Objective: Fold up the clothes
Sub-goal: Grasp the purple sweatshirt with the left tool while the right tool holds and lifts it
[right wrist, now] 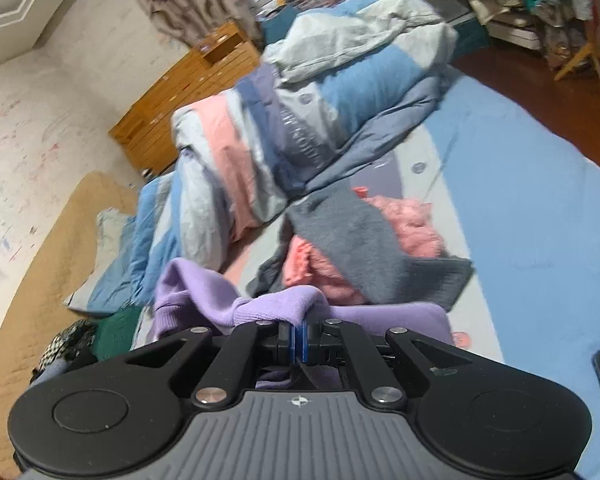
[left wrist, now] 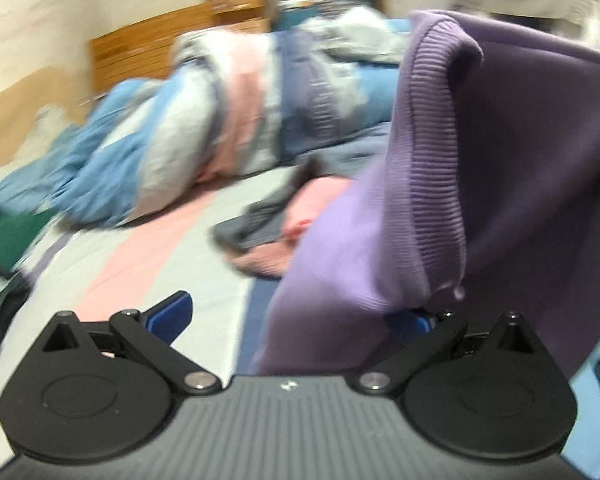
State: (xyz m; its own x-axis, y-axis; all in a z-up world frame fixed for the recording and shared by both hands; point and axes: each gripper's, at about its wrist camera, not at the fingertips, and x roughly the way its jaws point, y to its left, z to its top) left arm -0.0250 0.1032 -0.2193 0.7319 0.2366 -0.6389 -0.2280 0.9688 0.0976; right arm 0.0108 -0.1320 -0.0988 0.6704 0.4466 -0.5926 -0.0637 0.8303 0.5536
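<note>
Sweater (right wrist: pixel 268 304) in purple pinched at its ribbed edge by your right gripper (right wrist: pixel 299 338), raised above the bed (right wrist: pixel 540 220), draping across your left gripper (left wrist: pixel 296 316), its fingers (left wrist: pixel 172 314) spread wide.

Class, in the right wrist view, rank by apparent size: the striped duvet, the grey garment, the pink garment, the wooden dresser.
1. striped duvet
2. grey garment
3 and 4. wooden dresser and pink garment: unsure, since the dresser is farther away and the pink garment is partly covered.
</note>
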